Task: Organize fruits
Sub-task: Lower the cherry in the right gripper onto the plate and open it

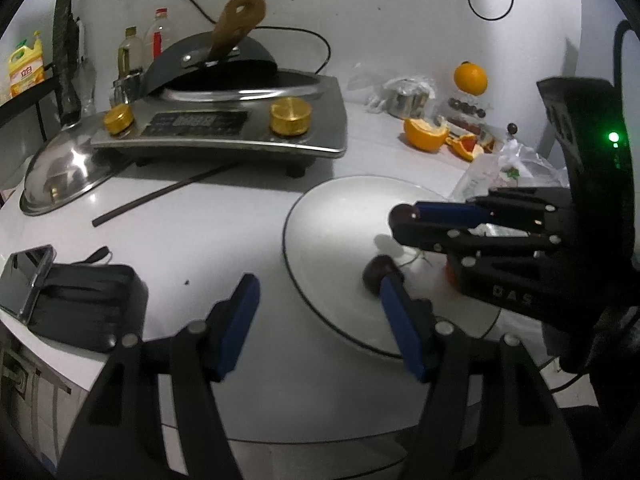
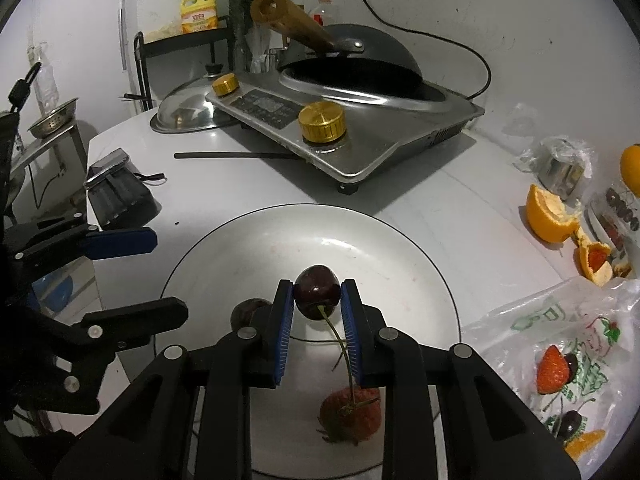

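Nearest the right wrist camera, the right gripper (image 2: 317, 300) is clamped on a dark cherry (image 2: 317, 296), its blue pads pressing both sides and the thin stem trailing down between the fingers. It hangs over a white plate (image 2: 400, 248) with a dark rim. On that plate, near the camera and under the stem, lies a strawberry (image 2: 350, 414), and a second cherry (image 2: 248, 312) sits on the plate at the left, partly hidden by the left finger.

From the left wrist view, the left gripper (image 1: 316, 312) stands moderately wide with nothing between its pads; its right fingertip is just beside that second cherry (image 1: 376, 274), whether touching I cannot tell. The right gripper (image 1: 404, 220) reaches in from the right, above the plate (image 1: 320, 216).

At the right, a clear plastic bag (image 2: 560, 320) holds another strawberry (image 2: 552, 368) and more cherries. Farther right lie a peeled orange half (image 2: 548, 216), loose peel and a whole orange (image 1: 471, 78). On the far side of the white counter (image 1: 200, 248) stands a steel cooktop (image 2: 380, 136) carrying a black wok (image 2: 360, 60).
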A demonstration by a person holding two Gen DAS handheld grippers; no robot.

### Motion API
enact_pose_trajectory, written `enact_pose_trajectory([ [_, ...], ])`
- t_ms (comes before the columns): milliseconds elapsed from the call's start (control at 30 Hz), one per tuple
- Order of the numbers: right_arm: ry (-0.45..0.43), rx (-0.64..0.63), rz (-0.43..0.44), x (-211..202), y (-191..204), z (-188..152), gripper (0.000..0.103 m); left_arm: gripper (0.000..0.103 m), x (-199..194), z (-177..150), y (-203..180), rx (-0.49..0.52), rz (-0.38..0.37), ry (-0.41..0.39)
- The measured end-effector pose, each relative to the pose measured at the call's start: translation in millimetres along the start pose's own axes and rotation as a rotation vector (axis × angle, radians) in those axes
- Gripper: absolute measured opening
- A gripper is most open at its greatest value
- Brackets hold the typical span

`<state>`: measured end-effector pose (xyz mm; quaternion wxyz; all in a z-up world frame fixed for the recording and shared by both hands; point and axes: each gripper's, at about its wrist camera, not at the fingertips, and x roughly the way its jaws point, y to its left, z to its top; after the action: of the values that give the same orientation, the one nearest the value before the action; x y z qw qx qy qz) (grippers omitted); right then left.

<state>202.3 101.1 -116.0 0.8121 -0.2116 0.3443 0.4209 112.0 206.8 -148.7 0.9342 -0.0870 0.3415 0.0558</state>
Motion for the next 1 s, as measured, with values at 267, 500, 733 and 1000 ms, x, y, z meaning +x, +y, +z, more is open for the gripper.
enact_pose_trajectory([
  [267, 0.019, 0.031, -0.002, 9, -2, -2, 0.025, 0.065, 0, -2, 3, -0.002, 0.014, 0.013],
  [500, 0.028, 0.028, -0.009, 7, 3, -2, 0.037, 0.065, -4, -4, 4, -0.004, 0.016, 0.006],
  [733, 0.016, 0.026, -0.022, -3, 4, -3, 0.038, 0.065, -10, -5, 1, -0.002, 0.012, -0.007],
  [1000, -0.005, 0.028, -0.034, -19, 1, -6, 0.038, 0.065, -17, -4, -10, 0.016, 0.006, -0.015],
])
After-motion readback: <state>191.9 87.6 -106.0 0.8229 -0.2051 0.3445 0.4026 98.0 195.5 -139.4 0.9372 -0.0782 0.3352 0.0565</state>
